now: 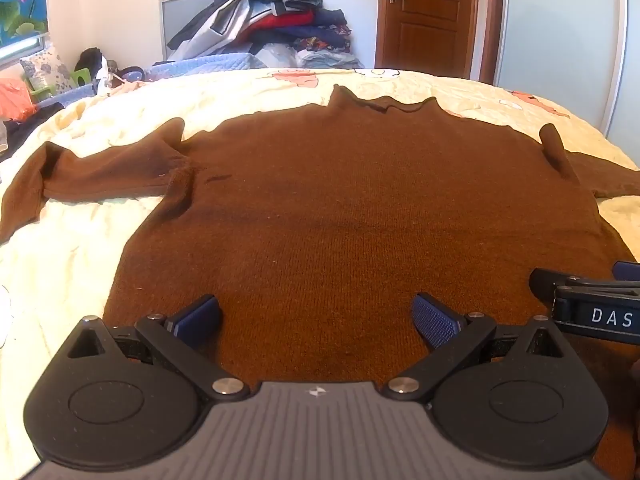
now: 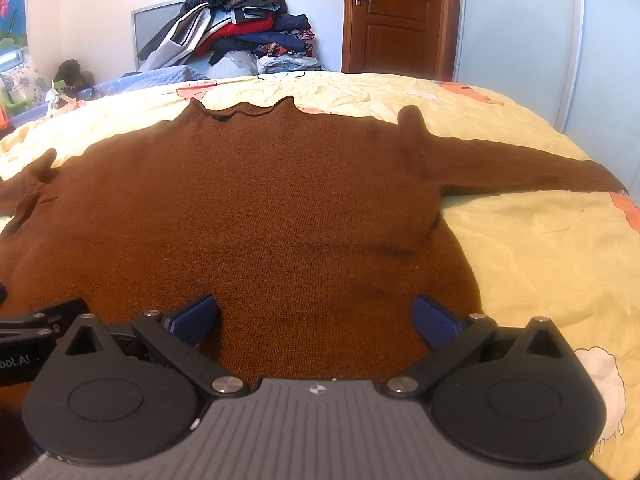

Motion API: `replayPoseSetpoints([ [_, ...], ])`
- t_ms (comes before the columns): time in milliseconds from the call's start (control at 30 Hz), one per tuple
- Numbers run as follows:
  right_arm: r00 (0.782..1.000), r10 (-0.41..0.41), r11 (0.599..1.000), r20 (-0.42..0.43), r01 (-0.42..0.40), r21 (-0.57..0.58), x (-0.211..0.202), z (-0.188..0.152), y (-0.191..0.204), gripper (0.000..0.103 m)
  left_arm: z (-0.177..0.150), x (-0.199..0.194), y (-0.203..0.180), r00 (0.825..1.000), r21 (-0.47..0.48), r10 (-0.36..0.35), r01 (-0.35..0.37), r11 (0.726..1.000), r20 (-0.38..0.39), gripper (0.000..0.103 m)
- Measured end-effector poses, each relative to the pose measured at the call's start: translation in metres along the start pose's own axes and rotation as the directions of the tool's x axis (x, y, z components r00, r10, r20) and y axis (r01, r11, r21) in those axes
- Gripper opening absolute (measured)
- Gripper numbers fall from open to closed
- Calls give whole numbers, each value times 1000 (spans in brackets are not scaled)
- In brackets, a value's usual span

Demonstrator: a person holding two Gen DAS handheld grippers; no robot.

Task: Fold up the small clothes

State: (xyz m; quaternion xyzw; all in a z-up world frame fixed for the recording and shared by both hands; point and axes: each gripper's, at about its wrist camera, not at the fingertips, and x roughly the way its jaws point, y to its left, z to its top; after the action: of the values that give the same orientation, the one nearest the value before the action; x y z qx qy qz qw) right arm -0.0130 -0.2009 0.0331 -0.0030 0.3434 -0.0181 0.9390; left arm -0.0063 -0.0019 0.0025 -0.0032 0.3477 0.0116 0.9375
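Note:
A brown knitted sweater (image 1: 340, 208) lies flat and face up on the bed, collar at the far side, both sleeves spread out to the sides. It also shows in the right wrist view (image 2: 260, 208). My left gripper (image 1: 318, 316) is open and empty, hovering over the sweater's near hem. My right gripper (image 2: 314, 316) is open and empty over the hem, further right. The right gripper's black body (image 1: 592, 308) shows at the right edge of the left wrist view, close beside the left one. The left sleeve (image 1: 80, 176) is bent at its end; the right sleeve (image 2: 520, 164) lies straight.
The bed has a pale yellow cartoon-print cover (image 2: 540, 248). A heap of clothes (image 1: 276, 12) is piled behind the bed's far edge. A wooden door (image 1: 424, 12) and a pale wardrobe panel (image 2: 516, 32) stand at the back right. Clutter (image 1: 44, 76) lies at the left.

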Motion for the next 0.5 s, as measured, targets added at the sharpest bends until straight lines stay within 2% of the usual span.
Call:
replayPoseSetpoints([
  [500, 1000, -5, 1000, 1, 5, -2, -2, -2, 2, 103, 0, 2, -2, 1000, -5, 9, -9, 1000, 4, 103],
])
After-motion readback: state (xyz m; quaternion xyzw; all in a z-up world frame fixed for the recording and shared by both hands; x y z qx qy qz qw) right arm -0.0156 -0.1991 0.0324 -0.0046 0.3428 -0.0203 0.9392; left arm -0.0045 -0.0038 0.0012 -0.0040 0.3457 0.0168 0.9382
